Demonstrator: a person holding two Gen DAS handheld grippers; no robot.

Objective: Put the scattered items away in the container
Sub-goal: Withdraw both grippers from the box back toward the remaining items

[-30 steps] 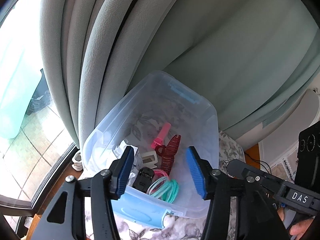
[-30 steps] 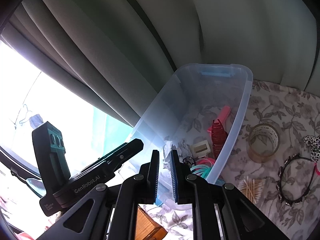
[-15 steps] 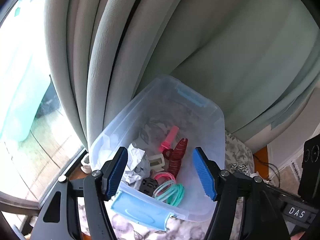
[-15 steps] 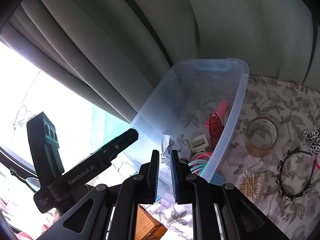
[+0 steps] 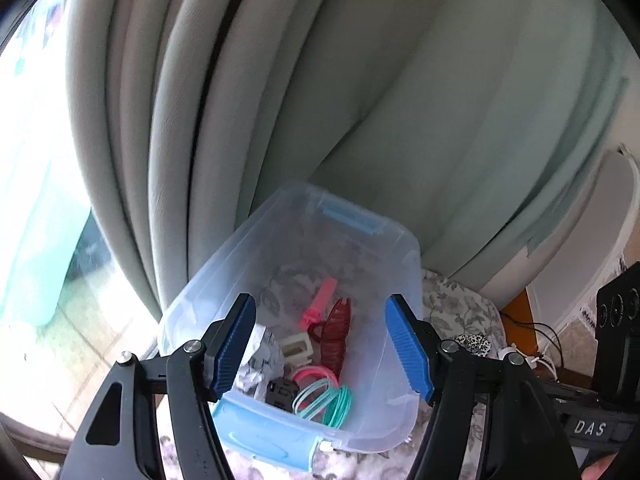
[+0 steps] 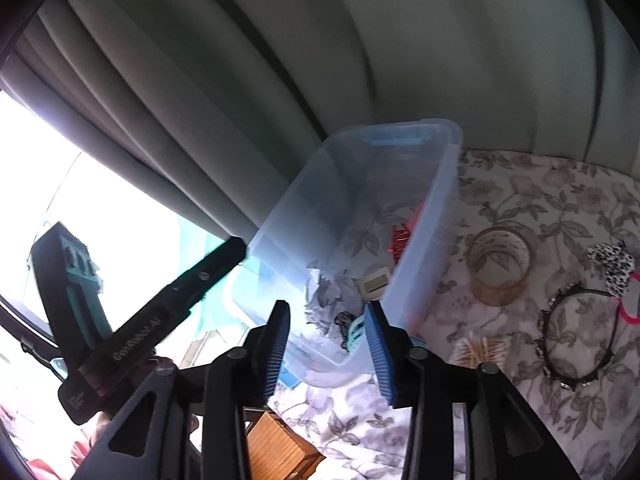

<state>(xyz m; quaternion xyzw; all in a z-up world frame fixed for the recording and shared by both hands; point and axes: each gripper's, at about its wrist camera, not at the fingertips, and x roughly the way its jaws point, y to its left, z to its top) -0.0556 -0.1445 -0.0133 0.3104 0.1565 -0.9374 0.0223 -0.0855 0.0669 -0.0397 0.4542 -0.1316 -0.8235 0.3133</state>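
Note:
A clear plastic container [image 5: 248, 248] with blue handles stands on the floral cloth by the curtain. Inside lie a pink clip [image 5: 322, 304], a dark red hair claw [image 5: 336, 336], a small white box [image 5: 296, 348], crumpled paper [image 5: 260, 364], a black piece [image 5: 282, 390] and teal and pink hair ties [image 5: 324, 396]. My left gripper [image 5: 322, 346] hovers open and empty over the container's near end. My right gripper [image 6: 328, 346] is open and empty above the near corner of the container [image 6: 320, 208]. A tape roll [image 6: 500, 268], headband [image 6: 576, 340], wooden sticks [image 6: 480, 350] and spotted bow [image 6: 612, 260] lie on the cloth.
Grey-green curtains [image 5: 280, 100] hang right behind the container, with a bright window [image 6: 80, 200] to the left. A small wooden box [image 6: 280, 444] sits below the table edge. Cables [image 5: 532, 344] lie by the wall at the right.
My right gripper was shut and now stands open. My left gripper has spread wider. Both views have drawn back a little from the container.

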